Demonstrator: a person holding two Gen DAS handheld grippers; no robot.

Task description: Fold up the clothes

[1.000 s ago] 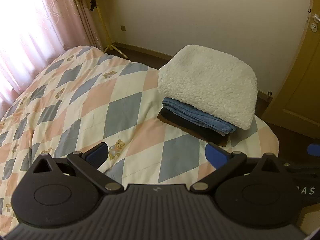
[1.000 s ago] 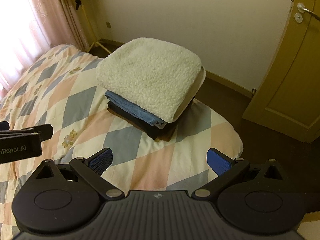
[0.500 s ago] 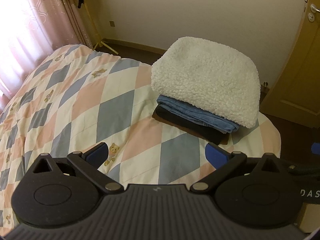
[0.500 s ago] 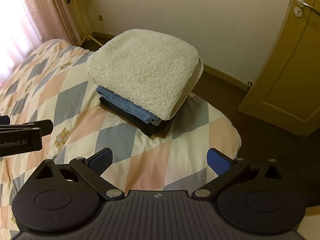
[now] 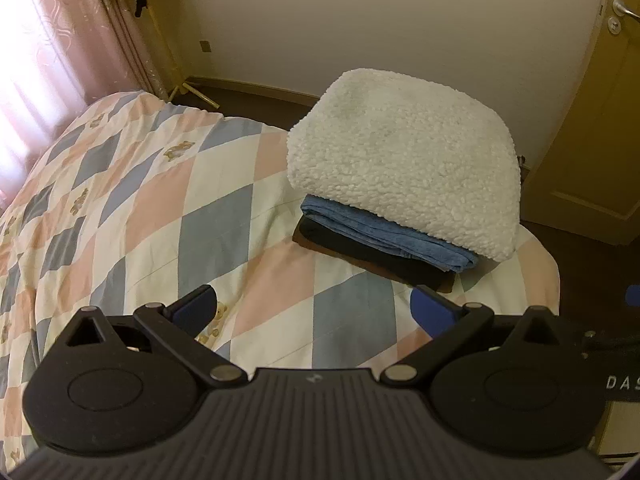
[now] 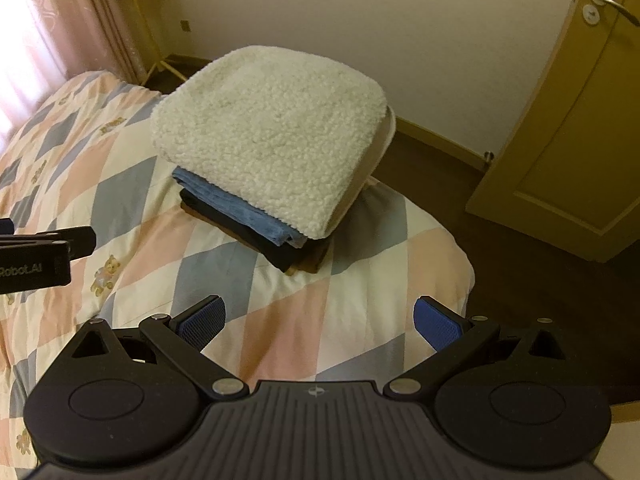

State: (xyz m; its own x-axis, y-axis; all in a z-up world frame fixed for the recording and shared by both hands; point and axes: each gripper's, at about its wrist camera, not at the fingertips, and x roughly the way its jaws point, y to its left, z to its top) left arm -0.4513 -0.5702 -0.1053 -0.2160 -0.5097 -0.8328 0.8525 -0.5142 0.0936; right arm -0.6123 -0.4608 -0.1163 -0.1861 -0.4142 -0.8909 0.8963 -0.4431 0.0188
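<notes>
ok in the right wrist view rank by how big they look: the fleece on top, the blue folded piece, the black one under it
1. white fleece, by far the largest.
2. blue folded piece and black garment: only their edges show beneath the fleece, so they can't be ranked against each other.

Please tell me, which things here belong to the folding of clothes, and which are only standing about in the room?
Part of the job:
white fleece, on top of the pile
blue garment, under it
dark garment, below that
left gripper and right gripper, jaws open, empty

Just there:
bed cover
door
curtain
</notes>
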